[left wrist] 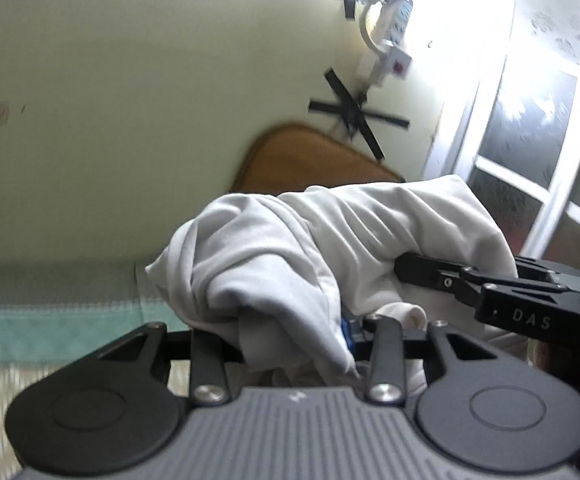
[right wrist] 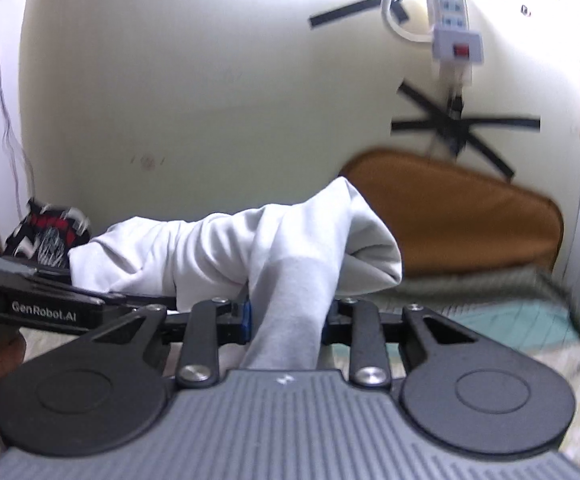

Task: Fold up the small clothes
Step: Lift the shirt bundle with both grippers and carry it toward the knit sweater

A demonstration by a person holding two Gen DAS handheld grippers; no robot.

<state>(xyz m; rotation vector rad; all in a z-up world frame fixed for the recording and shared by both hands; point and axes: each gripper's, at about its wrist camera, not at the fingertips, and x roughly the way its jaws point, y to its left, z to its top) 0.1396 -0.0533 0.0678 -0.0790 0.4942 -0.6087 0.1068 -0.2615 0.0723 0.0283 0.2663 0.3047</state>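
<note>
A white garment (left wrist: 322,248) hangs bunched in the air between both grippers. My left gripper (left wrist: 290,340) is shut on one part of it; cloth drapes over its fingers and hides the tips. My right gripper (right wrist: 287,316) is shut on another part of the same garment (right wrist: 249,252), which falls between the fingers toward the camera. The right gripper also shows in the left wrist view (left wrist: 490,296) at the right, and the left gripper shows in the right wrist view (right wrist: 69,304) at the left. Both are held up above the bed.
A brown cushion (right wrist: 470,220) leans on the cream wall. A teal and white patterned bedcover (left wrist: 49,328) lies below. A dark red-and-black garment (right wrist: 47,236) lies at the far left. A power strip (right wrist: 450,12) is taped to the wall. A window (left wrist: 550,120) is at the right.
</note>
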